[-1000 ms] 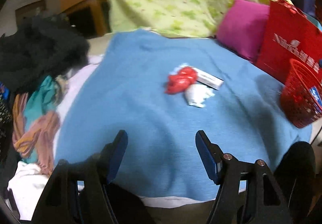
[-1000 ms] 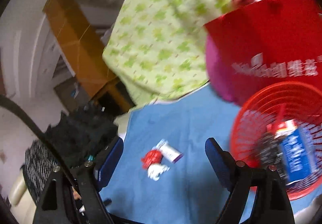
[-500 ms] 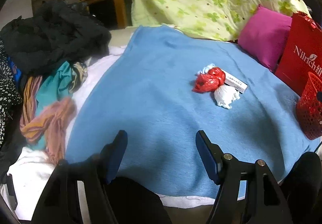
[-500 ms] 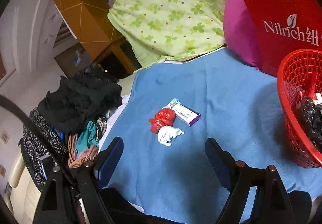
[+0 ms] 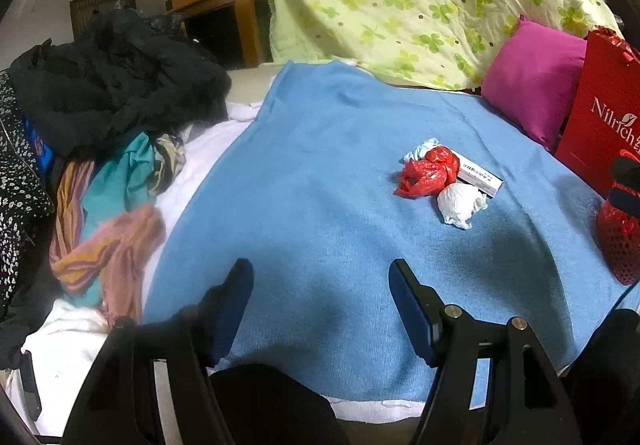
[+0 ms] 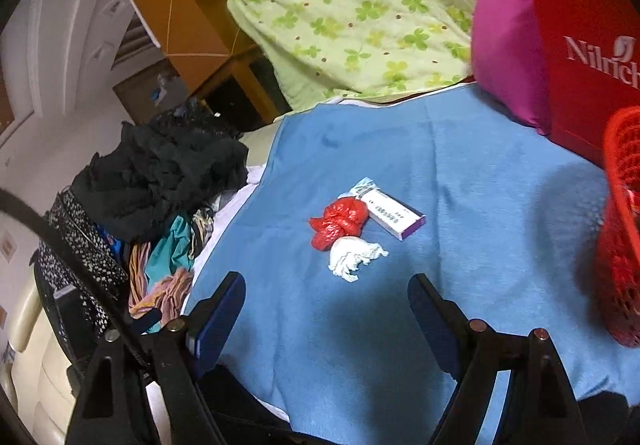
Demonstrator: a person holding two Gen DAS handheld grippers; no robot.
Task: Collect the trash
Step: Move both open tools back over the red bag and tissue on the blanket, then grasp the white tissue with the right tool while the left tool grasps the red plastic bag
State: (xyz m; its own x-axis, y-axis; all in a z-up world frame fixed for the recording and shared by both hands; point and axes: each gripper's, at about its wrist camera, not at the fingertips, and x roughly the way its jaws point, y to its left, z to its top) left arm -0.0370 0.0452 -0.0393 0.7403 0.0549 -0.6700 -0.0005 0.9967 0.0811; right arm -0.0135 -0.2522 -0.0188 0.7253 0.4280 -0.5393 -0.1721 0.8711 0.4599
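Nearest, left gripper (image 5: 320,309) and right gripper (image 6: 326,311) both spread, holding nothing, over blue blanket (image 5: 320,165). Farther, mid-blanket: white wad (image 6: 354,259), red bag (image 6: 338,223), small box (image 6: 394,217) touching. Red basket (image 6: 620,229) at right edge.

The tall glossy red paper gift bag (image 5: 600,133) standing beside the magenta cushion bears white lettering, "Nilrich", cut off at the frame edge in both views, with a small leaf emblem above the last letters; the small white cardboard box with a purple end (image 6: 394,213) carries dark printed lines, too small to read.
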